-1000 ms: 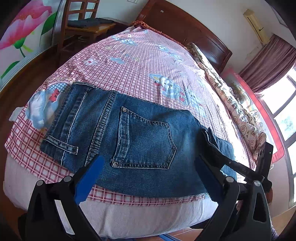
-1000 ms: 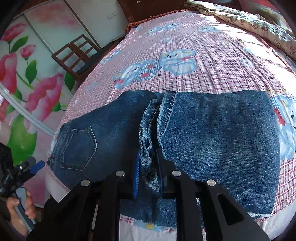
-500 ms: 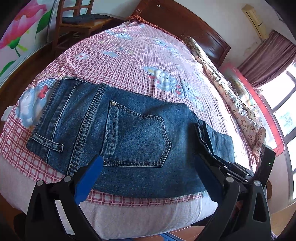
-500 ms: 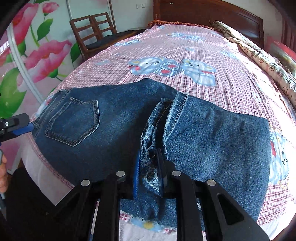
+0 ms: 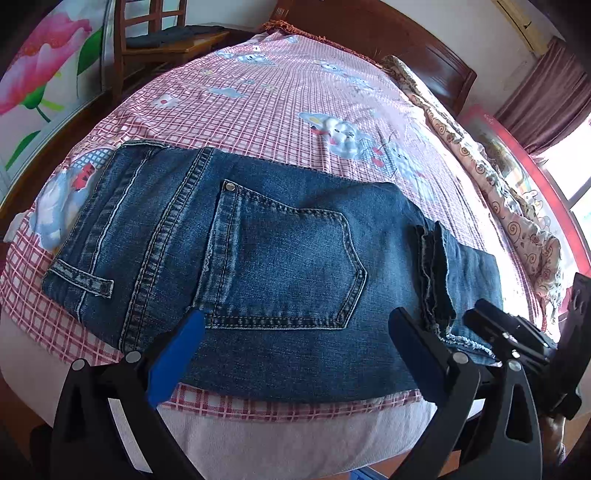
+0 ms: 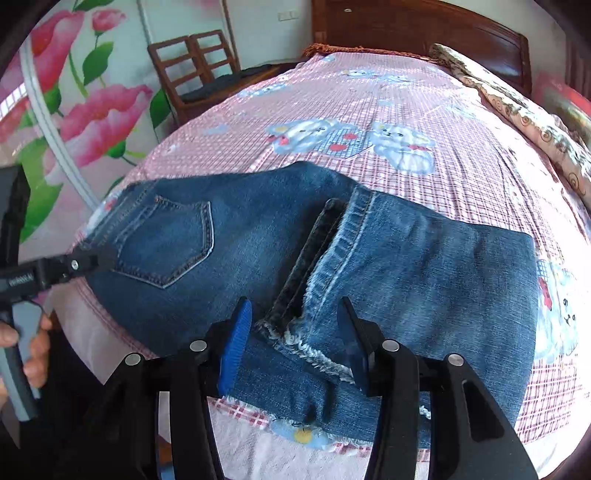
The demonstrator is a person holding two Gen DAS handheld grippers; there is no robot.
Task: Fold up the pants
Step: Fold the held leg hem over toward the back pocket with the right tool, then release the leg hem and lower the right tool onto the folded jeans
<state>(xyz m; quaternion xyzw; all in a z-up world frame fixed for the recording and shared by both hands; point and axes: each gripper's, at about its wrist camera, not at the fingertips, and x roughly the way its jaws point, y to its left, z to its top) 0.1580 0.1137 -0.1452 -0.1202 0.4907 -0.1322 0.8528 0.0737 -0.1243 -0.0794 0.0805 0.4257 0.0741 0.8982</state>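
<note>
So, the jeans (image 5: 280, 258) are laid flat across the near edge of the bed (image 5: 295, 110), on top of a pink checked sheet (image 5: 280, 96) printed with cartoon animals. They are folded over, with the back pocket (image 5: 288, 269) facing up on the left half and the frayed leg hems (image 6: 314, 354) brought across onto the right half, close to the near edge.

The left gripper (image 5: 295, 354) is held just above the near side of the denim, below the back pocket; its jaws are spread wide and nothing is caught between them. The right gripper (image 6: 295, 347) is seen over the frayed hems, jaws parted to a medium gap, with the hem edge lying between the blue pads (image 6: 234, 347) but not pinched by them. Whether the pads are touching the cloth can't be told from either view.

In the left wrist view the right gripper shows up at the far right, beside the hems. In the right wrist view the left gripper's tip is seen at the left by the waistband, with the person's hand (image 6: 33, 354) wrapped round its handle.

A wooden chair (image 6: 199, 70) is parked past the left side of the bed, a dark wooden headboard (image 6: 417, 29) stands at the far end, and a floral wall panel (image 6: 85, 110) is seen on the left.
</note>
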